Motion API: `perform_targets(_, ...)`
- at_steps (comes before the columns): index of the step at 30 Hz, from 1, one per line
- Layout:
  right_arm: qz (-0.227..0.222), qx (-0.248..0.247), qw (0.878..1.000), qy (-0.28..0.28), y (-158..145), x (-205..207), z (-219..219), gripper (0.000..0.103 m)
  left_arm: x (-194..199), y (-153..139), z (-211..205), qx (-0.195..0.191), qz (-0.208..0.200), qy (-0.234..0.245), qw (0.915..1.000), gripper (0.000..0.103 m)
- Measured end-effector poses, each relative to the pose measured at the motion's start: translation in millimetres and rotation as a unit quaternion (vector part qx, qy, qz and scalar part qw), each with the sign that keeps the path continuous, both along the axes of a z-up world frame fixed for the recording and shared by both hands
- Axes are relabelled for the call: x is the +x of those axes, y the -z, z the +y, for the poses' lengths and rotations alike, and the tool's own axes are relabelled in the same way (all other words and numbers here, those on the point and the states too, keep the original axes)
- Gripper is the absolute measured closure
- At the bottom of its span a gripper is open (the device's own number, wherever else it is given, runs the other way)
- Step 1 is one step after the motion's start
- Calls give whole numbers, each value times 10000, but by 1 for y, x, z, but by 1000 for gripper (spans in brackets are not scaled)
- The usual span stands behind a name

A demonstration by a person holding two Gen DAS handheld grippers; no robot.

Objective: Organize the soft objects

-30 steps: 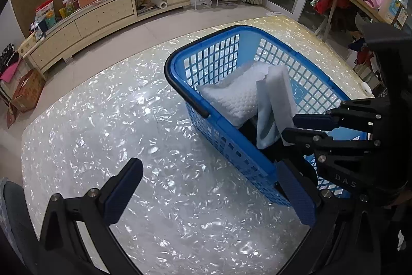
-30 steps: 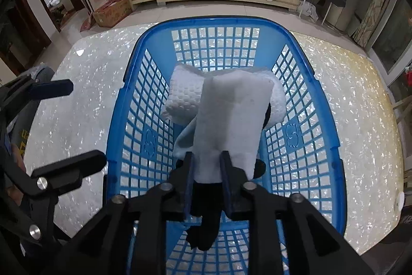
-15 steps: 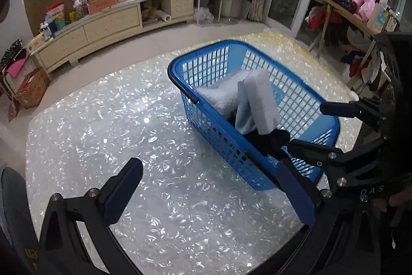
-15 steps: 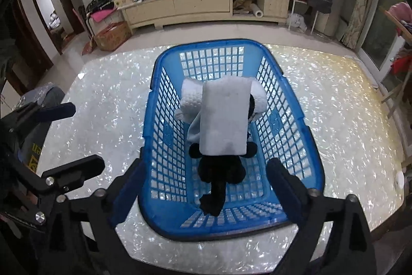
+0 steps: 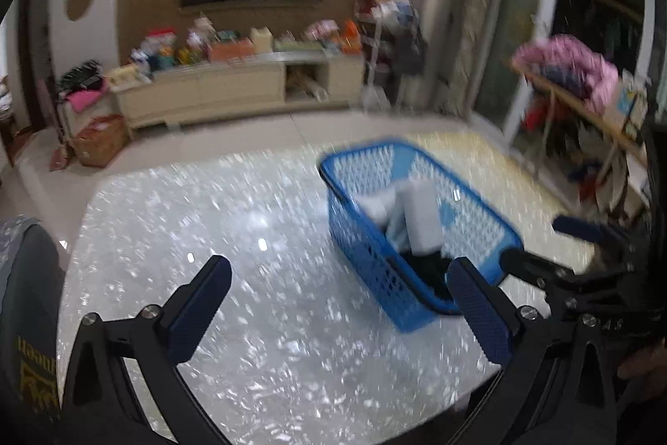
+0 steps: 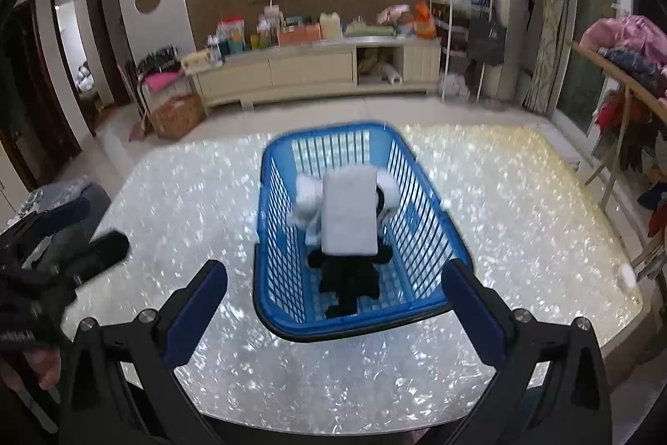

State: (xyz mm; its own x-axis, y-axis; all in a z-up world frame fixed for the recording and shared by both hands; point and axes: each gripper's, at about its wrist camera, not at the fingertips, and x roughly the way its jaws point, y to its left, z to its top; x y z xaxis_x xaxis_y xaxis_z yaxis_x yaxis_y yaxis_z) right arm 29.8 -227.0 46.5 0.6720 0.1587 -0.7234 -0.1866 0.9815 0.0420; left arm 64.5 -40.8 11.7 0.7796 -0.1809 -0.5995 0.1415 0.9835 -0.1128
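Observation:
A blue plastic basket [image 6: 325,130] [image 5: 354,157] stands on the pearly white table [image 6: 166,194]. Inside it a flat white pad [image 6: 348,211] [image 5: 421,215] lies on top of a rolled white towel [image 6: 308,190] and a black soft item [image 6: 350,274]. My right gripper [image 6: 335,274] hovers back from the basket's near end, its jaws opening wide with nothing between them. My left gripper [image 5: 337,274] is open and empty over the table, left of the basket. Each gripper shows in the other's view, the right gripper [image 5: 546,242] and the left gripper [image 6: 89,228].
A long cream cabinet [image 6: 312,69] loaded with clutter lines the far wall, with a cardboard box [image 6: 177,115] on the floor beside it. A wooden rack of clothes [image 6: 625,69] stands to the right. A grey seat [image 6: 71,194] sits at the table's left edge.
The right gripper let go of the white pad, opened wide and pulled back and up. The pad now rests in the basket. The left gripper also drew back and up, staying open.

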Motion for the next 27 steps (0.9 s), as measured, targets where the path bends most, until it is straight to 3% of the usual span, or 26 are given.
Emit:
perform_targets(6, -633, 135, 9979, -29, -30, -11, 5, 0, -24, -38, 14, -55, -640, -294, 9975, 0)
perform_targets(15, -1006, 198, 9946, -131, -45, -18, 11, 0, -54, -63, 9, 179, -1160, -423, 9922, 0)
perform_targets(27, -993, 150, 9948, -176, -34, -20, 12, 0, -63, -63, 4, 166, -1075, -280, 9937, 0)
